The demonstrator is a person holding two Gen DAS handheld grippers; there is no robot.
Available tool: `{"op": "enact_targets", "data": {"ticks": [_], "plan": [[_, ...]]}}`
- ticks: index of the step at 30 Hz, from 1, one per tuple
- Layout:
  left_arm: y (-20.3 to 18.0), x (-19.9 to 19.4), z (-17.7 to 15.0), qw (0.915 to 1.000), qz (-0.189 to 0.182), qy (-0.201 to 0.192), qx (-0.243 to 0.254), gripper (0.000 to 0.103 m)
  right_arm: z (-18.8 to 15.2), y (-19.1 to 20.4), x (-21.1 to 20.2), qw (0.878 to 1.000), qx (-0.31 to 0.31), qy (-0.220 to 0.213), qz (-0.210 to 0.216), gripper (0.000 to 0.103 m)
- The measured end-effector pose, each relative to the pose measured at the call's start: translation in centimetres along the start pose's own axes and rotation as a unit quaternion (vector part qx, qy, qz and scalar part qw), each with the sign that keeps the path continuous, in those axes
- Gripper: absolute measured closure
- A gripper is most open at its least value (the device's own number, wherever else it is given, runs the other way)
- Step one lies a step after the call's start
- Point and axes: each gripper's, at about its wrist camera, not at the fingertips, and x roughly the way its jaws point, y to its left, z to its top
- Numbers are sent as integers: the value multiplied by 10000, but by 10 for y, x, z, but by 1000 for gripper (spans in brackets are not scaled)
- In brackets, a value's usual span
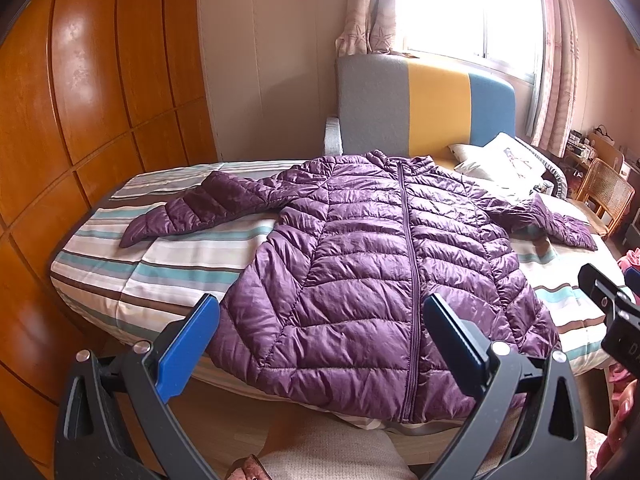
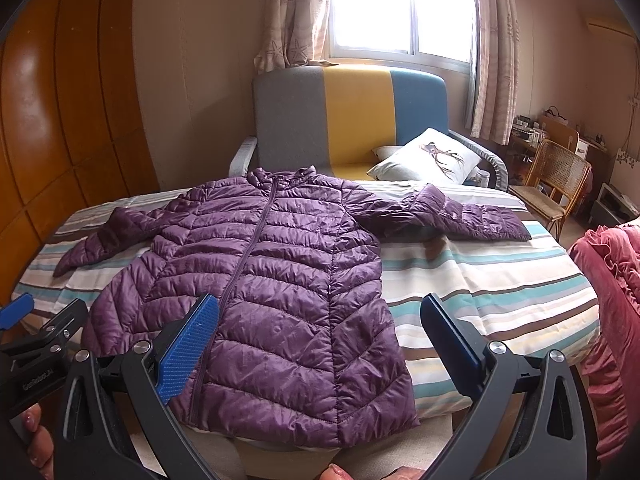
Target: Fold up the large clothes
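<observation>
A purple quilted puffer jacket (image 1: 372, 272) (image 2: 256, 300) lies flat and zipped on a striped bed (image 1: 132, 268) (image 2: 480, 292), collar toward the headboard, both sleeves spread out to the sides, hem hanging over the near edge. My left gripper (image 1: 320, 316) hovers open in front of the hem, its blue pads wide apart and holding nothing. My right gripper (image 2: 318, 316) is also open and empty, held over the jacket's lower right part. The right gripper's body shows at the left wrist view's right edge.
A grey, yellow and blue headboard (image 1: 424, 104) (image 2: 352, 120) stands behind the bed with a white pillow (image 2: 428, 158) beside it. A wooden wardrobe (image 1: 80, 120) lines the left wall. A cane chair (image 2: 556, 184) and a pink quilt (image 2: 616, 312) are to the right.
</observation>
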Motion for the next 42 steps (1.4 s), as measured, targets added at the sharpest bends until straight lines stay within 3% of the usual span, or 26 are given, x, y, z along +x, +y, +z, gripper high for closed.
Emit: {"op": "enact_targets", "data": {"ticks": [5, 9, 15, 19, 23, 27, 32, 40, 42], "plan": [[0, 5, 2, 10000, 16, -88, 41, 2, 5, -9, 15, 9999, 76, 128, -62, 3], [0, 22, 6, 9991, -414, 29, 51, 2, 11, -22, 35, 9996, 143, 203, -105, 3], [7, 52, 13, 9971, -727, 33, -237, 2, 15, -59, 83, 9985, 301, 319, 321, 3], [8, 90, 24, 9985, -433, 262, -226, 2, 17, -108, 128, 9931, 947, 670, 146, 3], [8, 130, 31, 9989, 10, 451, -114, 2, 22, -163, 174, 9833, 1459, 980, -468, 3], [12, 165, 36, 9974, 207, 669, -139, 2, 31, -229, 215, 9667, 2154, 1050, -897, 3], [17, 205, 46, 9948, 633, 783, -141, 2, 40, -305, 253, 9365, 3207, 966, -1037, 5], [24, 242, 60, 9939, 645, 833, -327, 2, 30, -379, 303, 8791, 4585, 780, -1043, 39], [24, 249, 61, 9935, 712, 837, -287, 2, 26, -388, 312, 8674, 4818, 715, -1020, 40]]}}
